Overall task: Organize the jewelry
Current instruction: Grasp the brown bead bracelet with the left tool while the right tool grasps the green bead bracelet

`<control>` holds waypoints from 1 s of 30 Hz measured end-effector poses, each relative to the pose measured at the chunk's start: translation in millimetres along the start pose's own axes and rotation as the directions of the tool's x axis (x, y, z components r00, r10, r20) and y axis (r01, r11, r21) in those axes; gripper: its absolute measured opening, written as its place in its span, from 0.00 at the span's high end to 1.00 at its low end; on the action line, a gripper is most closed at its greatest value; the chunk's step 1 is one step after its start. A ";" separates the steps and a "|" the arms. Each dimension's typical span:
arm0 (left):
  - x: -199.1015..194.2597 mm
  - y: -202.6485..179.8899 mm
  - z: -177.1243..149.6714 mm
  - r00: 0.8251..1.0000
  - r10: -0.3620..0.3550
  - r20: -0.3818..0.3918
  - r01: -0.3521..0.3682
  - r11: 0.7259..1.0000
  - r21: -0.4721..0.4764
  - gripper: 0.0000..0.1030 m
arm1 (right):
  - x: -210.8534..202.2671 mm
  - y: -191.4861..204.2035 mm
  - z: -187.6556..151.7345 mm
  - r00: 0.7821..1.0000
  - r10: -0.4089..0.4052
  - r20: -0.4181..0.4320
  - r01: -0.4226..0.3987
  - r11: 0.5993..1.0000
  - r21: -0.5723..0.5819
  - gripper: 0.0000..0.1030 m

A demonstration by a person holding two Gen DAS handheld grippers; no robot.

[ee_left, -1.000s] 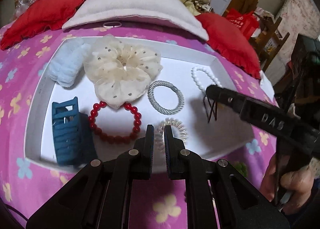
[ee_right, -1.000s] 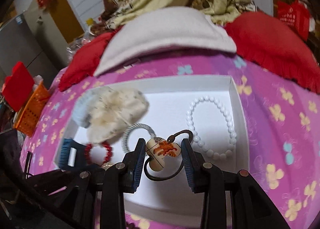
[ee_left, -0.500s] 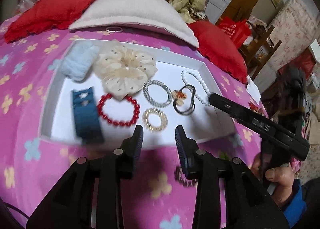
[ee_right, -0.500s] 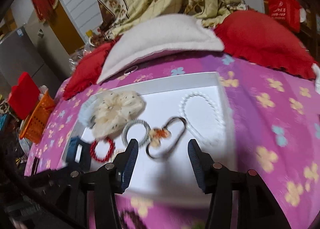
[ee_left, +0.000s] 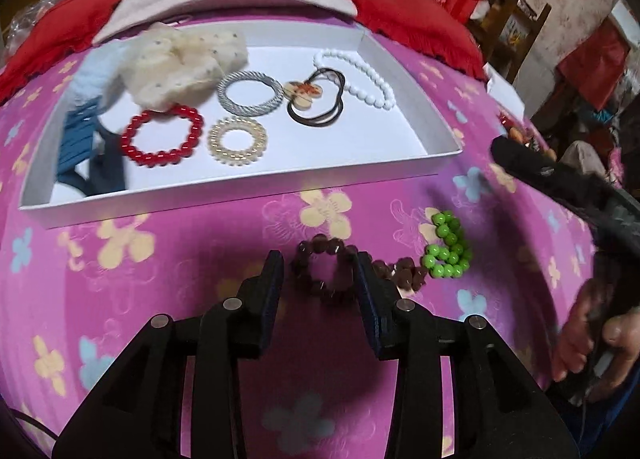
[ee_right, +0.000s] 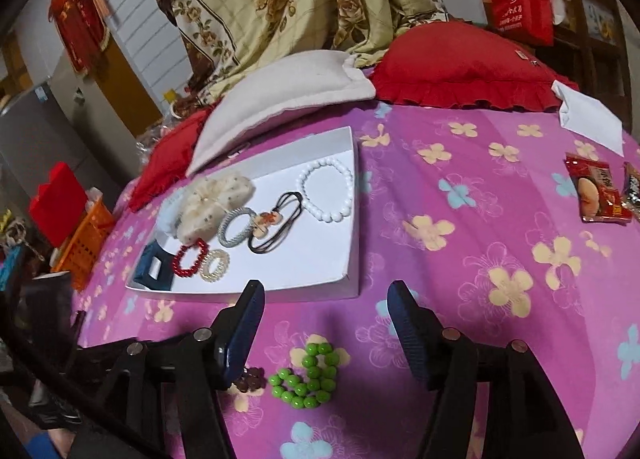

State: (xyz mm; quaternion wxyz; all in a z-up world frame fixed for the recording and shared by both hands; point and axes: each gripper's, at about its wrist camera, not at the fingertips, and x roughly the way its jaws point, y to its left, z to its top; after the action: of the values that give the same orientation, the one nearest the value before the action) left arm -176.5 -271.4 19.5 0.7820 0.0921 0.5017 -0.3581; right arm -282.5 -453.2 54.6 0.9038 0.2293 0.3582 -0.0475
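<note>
My left gripper (ee_left: 318,273) is spread apart with the dark brown bead bracelet (ee_left: 324,273) lying between its fingers on the pink bedspread (ee_left: 160,259), unclamped. My right gripper (ee_right: 324,323) gapes wide and empty above the green bead bracelet (ee_right: 308,379), near the white tray (ee_right: 312,259).

Left wrist view: looks forward along the left gripper (ee_left: 318,279), low and close over the pink floral bedspread (ee_left: 168,291), facing the white tray (ee_left: 248,189) and the pillows behind it.
Right wrist view: looks along the right gripper (ee_right: 324,331) from higher and farther back, right of the tray (ee_right: 312,291).
Shared: tray, green bead bracelet (ee_left: 445,245) (ee_right: 308,377), bedspread (ee_right: 460,259).
</note>
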 end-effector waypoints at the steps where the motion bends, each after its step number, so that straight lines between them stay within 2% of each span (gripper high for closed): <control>1: 1.7 -1.5 2.7 1.000 0.010 0.008 -0.010 1.000 0.007 0.66 | 0.0 0.3 -1.2 1.000 0.001 -0.002 -0.001 1.000 -0.002 0.40; 5: 8.0 -15.0 6.1 0.999 0.033 -0.005 -0.033 0.998 0.052 0.66 | 1.7 3.9 -3.4 1.000 0.003 -0.021 -0.003 1.000 -0.017 0.40; 7: 8.9 -21.6 2.1 0.998 0.057 -0.006 -0.056 0.995 0.083 0.92 | 2.2 6.0 -4.2 1.000 0.000 -0.029 -0.001 1.000 -0.028 0.40; 8: 8.7 -25.0 -0.6 0.998 0.067 -0.008 -0.066 0.993 0.098 0.93 | 2.6 7.2 -5.2 0.999 0.001 -0.036 -0.002 0.999 -0.032 0.40; 14: -11.0 -13.4 -15.5 0.996 0.090 -0.002 -0.090 0.994 0.064 0.93 | 8.8 13.3 -15.2 0.997 -0.013 -0.078 0.007 0.998 -0.064 0.40; 20: -45.4 0.0 -24.0 0.993 0.106 0.041 -0.107 0.994 0.012 0.93 | 24.7 23.8 -31.8 0.985 -0.069 -0.156 0.047 0.989 -0.139 0.41; 24: -68.7 -5.4 -26.9 0.990 0.119 0.081 -0.120 0.993 0.009 0.93 | 34.1 31.4 -44.5 0.974 -0.131 -0.186 0.090 0.972 -0.215 0.56; 26: -80.0 -10.7 -27.4 0.987 0.123 0.105 -0.125 0.992 0.017 0.93 | 33.5 35.8 -48.1 0.975 -0.126 -0.180 0.081 0.968 -0.239 0.63; 27: -85.2 -13.8 -27.2 0.985 0.124 0.116 -0.128 0.992 0.023 0.93 | 33.1 38.0 -49.5 0.976 -0.123 -0.178 0.076 0.966 -0.249 0.75; 28: -90.3 -16.9 -27.2 0.984 0.125 0.127 -0.130 0.991 0.029 0.93 | 33.8 40.0 -51.7 0.976 -0.127 -0.179 0.077 0.962 -0.264 0.77; 29: -94.9 -20.1 -26.9 0.983 0.125 0.136 -0.131 0.991 0.035 0.93 | 34.1 41.2 -53.2 0.976 -0.124 -0.181 0.072 0.961 -0.268 0.84; 30: -99.2 -23.0 -27.0 0.982 0.124 0.145 -0.131 0.991 0.040 0.93 | 33.9 41.5 -54.1 0.976 -0.109 -0.189 0.056 0.963 -0.263 0.83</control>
State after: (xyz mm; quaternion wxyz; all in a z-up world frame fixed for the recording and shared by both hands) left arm -234.7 -228.1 95.9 0.8346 0.1177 0.4288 -0.3252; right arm -280.9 -389.3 13.2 0.8820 0.0993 0.4604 -0.0153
